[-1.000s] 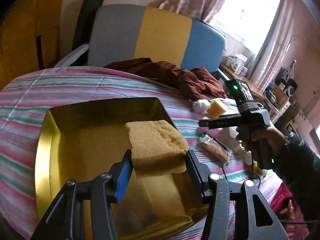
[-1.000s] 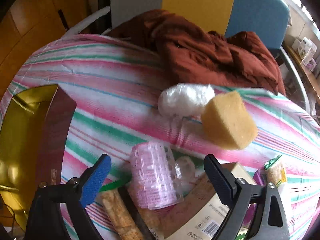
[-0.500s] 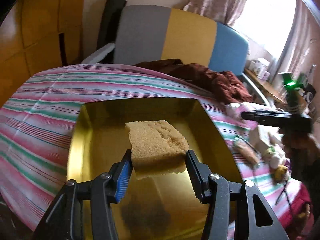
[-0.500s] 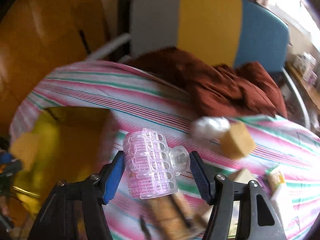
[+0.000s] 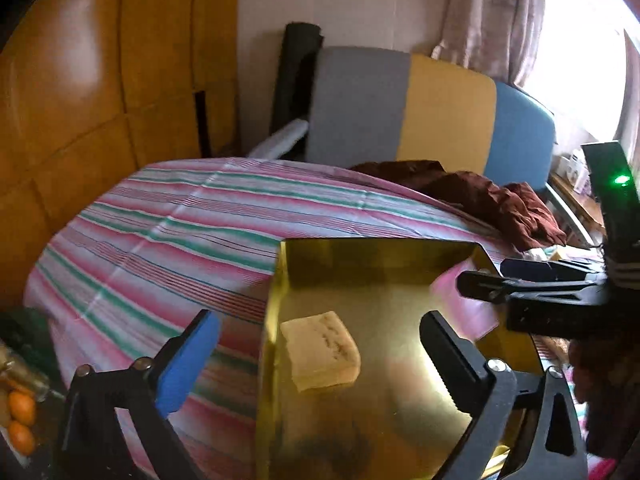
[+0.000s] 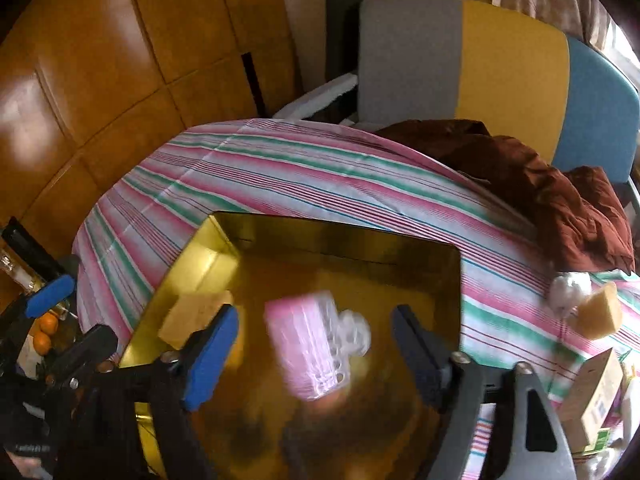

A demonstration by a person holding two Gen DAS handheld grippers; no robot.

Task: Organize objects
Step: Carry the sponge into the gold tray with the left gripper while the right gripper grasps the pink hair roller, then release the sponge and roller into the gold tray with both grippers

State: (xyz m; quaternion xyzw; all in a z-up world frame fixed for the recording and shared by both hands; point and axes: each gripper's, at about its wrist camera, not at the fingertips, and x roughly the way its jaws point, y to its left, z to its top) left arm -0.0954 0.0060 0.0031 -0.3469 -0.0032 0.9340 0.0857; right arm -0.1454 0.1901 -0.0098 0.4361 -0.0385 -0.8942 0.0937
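Note:
A gold tray (image 5: 384, 252) lies on the striped tablecloth. A tan sponge (image 5: 320, 350) rests inside it near the left wall, free of my left gripper (image 5: 320, 360), which is open above the tray's near edge. The sponge also shows in the right wrist view (image 6: 192, 314). My right gripper (image 6: 316, 352) is open over the tray (image 6: 332, 236). A pink pack of hair rollers (image 6: 312, 350) sits blurred between its fingers, loose in the tray. The right gripper also shows in the left wrist view (image 5: 480, 280).
A dark red cloth (image 6: 532, 184) lies at the table's far right. A second sponge (image 6: 598, 316), a white ball (image 6: 570, 288) and a cardboard box (image 6: 592, 400) lie right of the tray. A grey-yellow-blue chair (image 5: 420, 108) stands behind. Oranges (image 5: 20, 420) lie low left.
My left gripper opened and dropped the sponge into the tray, then drew back left. My right gripper carried the pink rollers over the tray and opened, releasing them.

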